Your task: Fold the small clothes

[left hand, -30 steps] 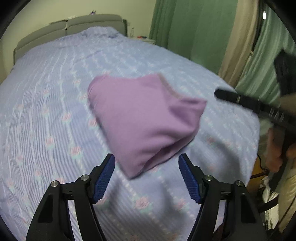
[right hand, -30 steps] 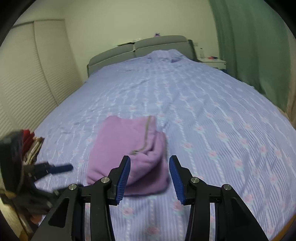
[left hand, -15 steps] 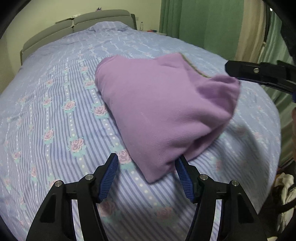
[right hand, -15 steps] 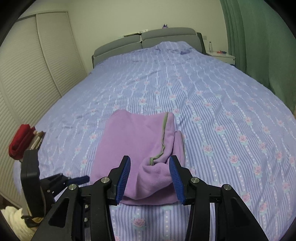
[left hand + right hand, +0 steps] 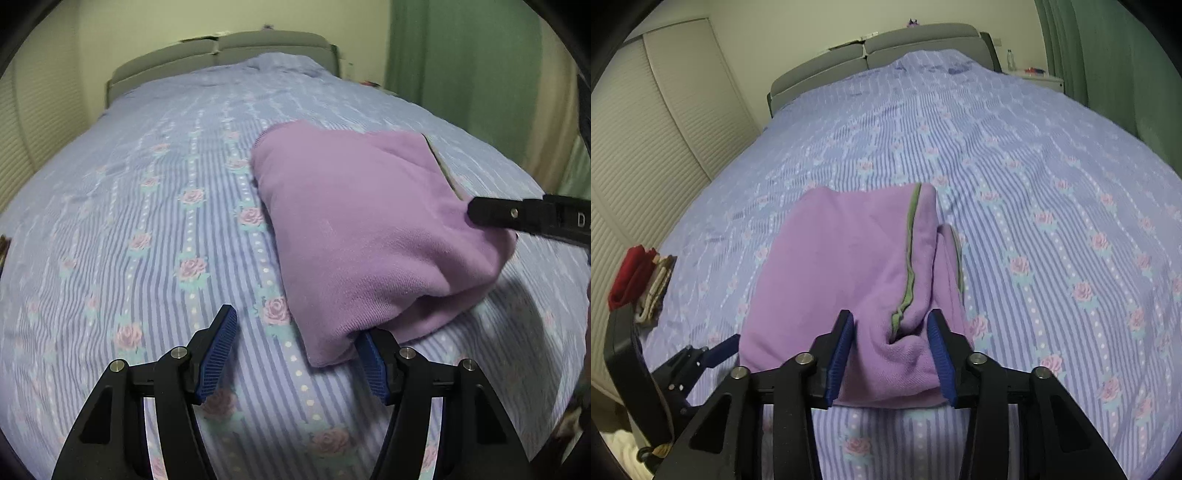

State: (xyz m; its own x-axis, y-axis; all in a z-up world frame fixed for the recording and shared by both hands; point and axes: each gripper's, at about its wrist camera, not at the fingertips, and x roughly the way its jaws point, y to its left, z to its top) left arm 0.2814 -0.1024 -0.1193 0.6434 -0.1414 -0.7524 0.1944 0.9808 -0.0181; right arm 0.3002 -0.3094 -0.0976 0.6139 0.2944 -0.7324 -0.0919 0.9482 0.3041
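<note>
Purple garment, folded into a thick bundle, lies on the striped rose-print bedspread, near the foot end of the bed. Both grippers are lower and closer in vs a sec ago; the garment fills far more of each view now.

Left gripper: jaws have just been closing a bit. Right-side blue pad is tucked under the garment's near corner, left-side pad stands clear over bare bedspread. So the corner sits between the jaws but they're not clamped on it — loose, nothing gripped. A sec ago that corner only reached the gap between the tips.

Right gripper: jaws have just been closing too, now clenched on the garment's near end, fabric w/ the green trim bunched up between both blue pads. Earlier the pads stood wider w/ cloth lying flat behind them.

Red and beige folded clothes sit at the bed's left edge in the right wrist view, well apart from the purple bundle. Grey headboard at the far end.
</note>
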